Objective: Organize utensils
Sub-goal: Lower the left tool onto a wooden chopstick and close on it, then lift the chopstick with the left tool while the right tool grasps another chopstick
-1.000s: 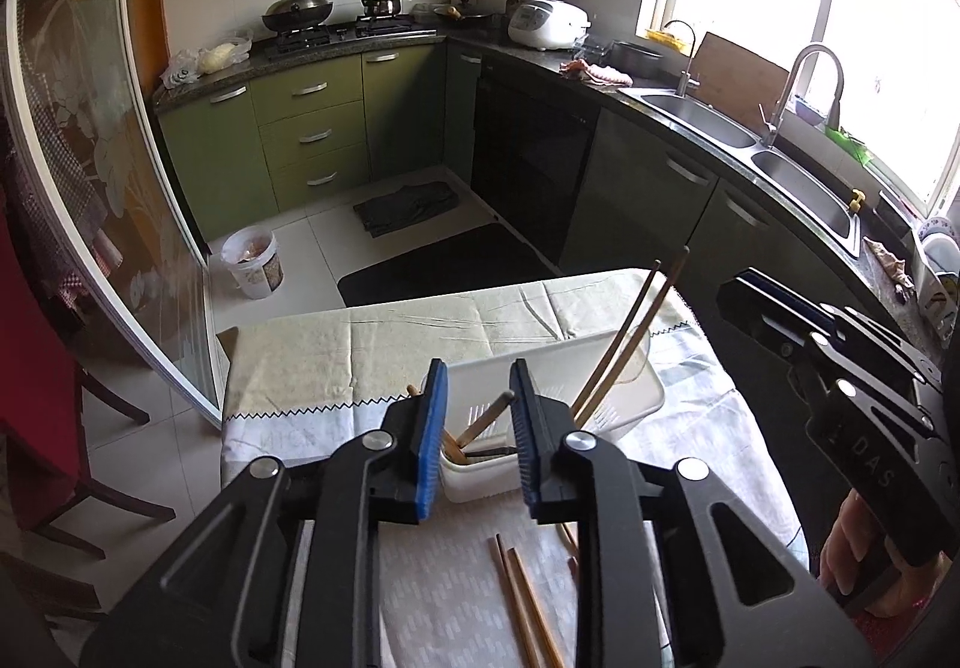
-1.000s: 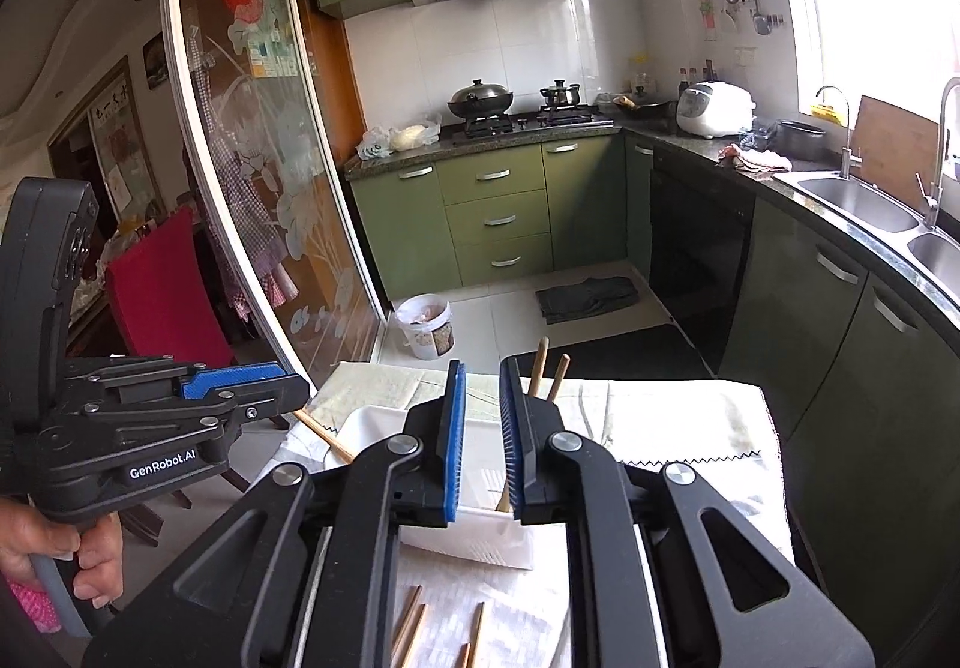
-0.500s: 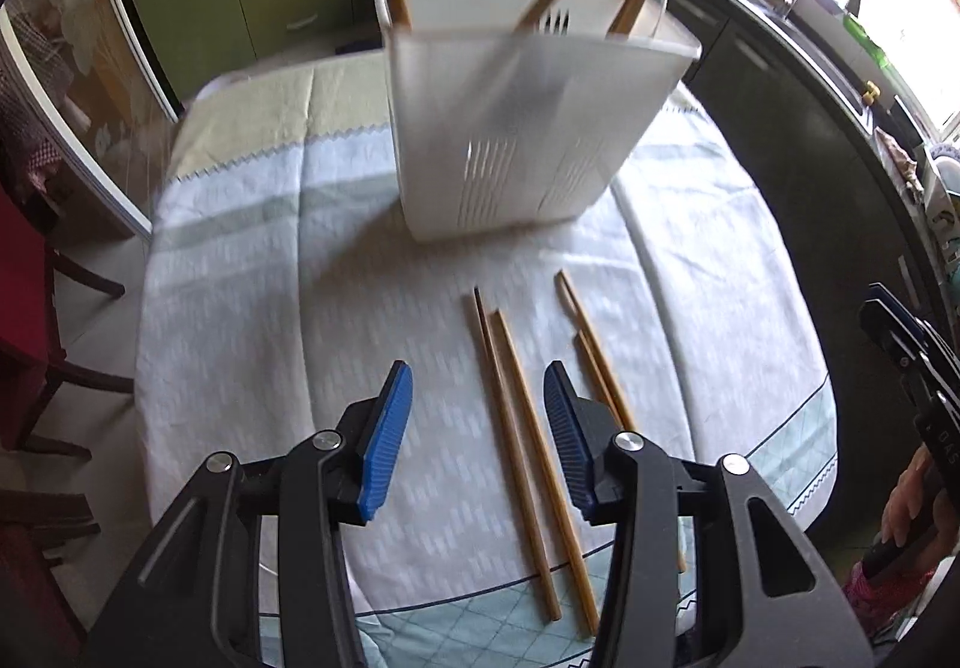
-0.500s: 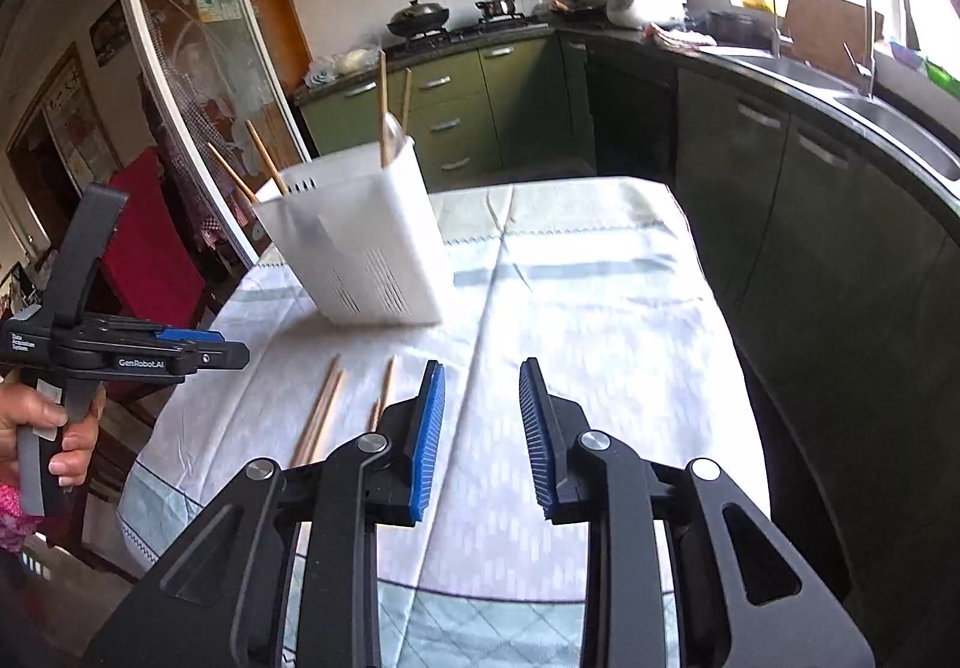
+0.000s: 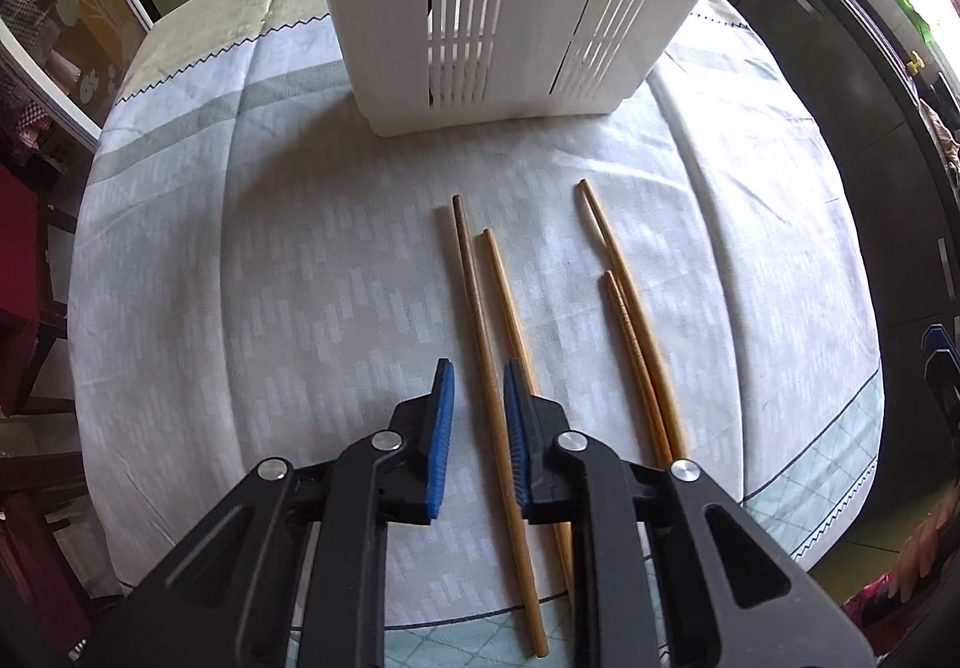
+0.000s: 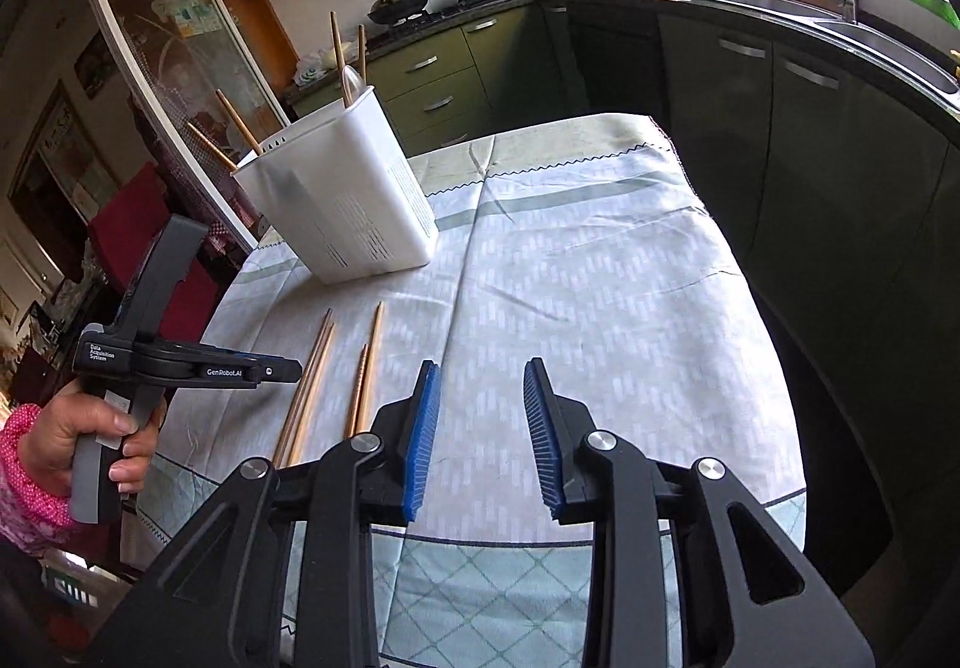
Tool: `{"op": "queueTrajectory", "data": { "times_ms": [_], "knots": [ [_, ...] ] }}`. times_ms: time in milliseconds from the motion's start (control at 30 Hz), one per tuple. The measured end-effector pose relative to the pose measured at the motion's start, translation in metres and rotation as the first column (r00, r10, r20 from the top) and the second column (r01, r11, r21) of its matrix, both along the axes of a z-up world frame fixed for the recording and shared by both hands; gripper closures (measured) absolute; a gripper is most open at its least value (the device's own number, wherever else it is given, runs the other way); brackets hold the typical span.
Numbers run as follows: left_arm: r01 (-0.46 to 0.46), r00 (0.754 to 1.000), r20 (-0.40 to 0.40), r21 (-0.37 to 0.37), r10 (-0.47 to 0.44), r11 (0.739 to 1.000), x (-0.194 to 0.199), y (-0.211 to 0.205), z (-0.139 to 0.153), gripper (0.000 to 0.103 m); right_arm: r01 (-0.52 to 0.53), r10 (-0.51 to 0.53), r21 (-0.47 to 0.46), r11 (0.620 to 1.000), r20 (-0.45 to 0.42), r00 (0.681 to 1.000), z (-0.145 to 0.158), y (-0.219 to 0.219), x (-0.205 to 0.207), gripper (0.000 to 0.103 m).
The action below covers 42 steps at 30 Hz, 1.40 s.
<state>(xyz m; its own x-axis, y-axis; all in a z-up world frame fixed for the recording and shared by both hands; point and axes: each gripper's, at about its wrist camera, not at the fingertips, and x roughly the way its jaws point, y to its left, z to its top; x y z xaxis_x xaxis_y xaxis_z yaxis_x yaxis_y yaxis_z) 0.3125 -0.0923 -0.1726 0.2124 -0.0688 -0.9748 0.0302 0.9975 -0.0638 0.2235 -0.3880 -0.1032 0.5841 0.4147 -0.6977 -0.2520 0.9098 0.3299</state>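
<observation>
Several wooden chopsticks lie on the tablecloth in two pairs. In the left wrist view the leftmost chopstick (image 5: 474, 302) runs between the blue pads of my left gripper (image 5: 478, 392), which is open and straddles it low over the cloth without touching it. Its partner (image 5: 503, 284) passes under the right pad. The second pair (image 5: 624, 302) lies further right. The white slotted utensil holder (image 5: 510, 8) stands behind them. In the right wrist view the holder (image 6: 348, 200) carries several chopsticks and a spoon. My right gripper (image 6: 480, 404) is open and empty above the cloth.
The table (image 6: 600, 278) has a pale patterned cloth, with its front edge just below both grippers. A red chair (image 6: 132, 224) and a glass door stand to the left. Dark kitchen cabinets (image 6: 780, 128) and a sink line the right side.
Both grippers dropped from above the holder toward the table. My left gripper moved forward and down over the leftmost chopstick and narrowed. My right gripper opened wider.
</observation>
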Motion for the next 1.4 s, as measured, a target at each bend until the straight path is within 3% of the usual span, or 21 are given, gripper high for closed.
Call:
{"op": "queueTrajectory", "data": {
  "times_ms": [333, 533, 900, 1133, 1333, 1400],
  "knots": [
    [-0.023, 0.999, 0.031, 0.032, 0.022, 0.999, -0.003, -0.011, -0.010, 0.091, -0.006, 0.006, 0.012, 1.000, -0.001, 1.000, 0.002, 0.004, 0.001, 0.073],
    [-0.013, 0.999, 0.051, 0.055, 0.011, 0.998, -0.007, -0.018, -0.013, 0.096, -0.048, 0.047, -0.029, 0.998, -0.013, 0.999, 0.002, 0.023, 0.006, 0.073],
    [-0.060, 0.997, 0.054, 0.034, 0.058, 0.998, -0.033, 0.032, -0.006, 0.098, -0.225, 0.201, -0.118, 0.967, -0.181, 0.963, -0.039, 0.114, 0.056, 0.074],
    [-0.052, 0.997, 0.057, 0.020, 0.051, 0.998, -0.037, 0.045, -0.002, 0.098, -0.248, 0.191, -0.192, 0.949, -0.273, 0.943, -0.069, 0.150, 0.088, 0.074],
    [-0.051, 0.998, 0.049, 0.008, 0.051, 0.999, -0.031, 0.058, -0.009, 0.097, -0.271, 0.197, -0.243, 0.931, -0.291, 0.936, -0.074, 0.165, 0.090, 0.076],
    [-0.052, 0.997, 0.048, 0.006, 0.052, 0.999, -0.030, 0.061, -0.009, 0.098, -0.279, 0.197, -0.265, 0.923, -0.295, 0.935, -0.077, 0.170, 0.090, 0.080]
  ]
}}
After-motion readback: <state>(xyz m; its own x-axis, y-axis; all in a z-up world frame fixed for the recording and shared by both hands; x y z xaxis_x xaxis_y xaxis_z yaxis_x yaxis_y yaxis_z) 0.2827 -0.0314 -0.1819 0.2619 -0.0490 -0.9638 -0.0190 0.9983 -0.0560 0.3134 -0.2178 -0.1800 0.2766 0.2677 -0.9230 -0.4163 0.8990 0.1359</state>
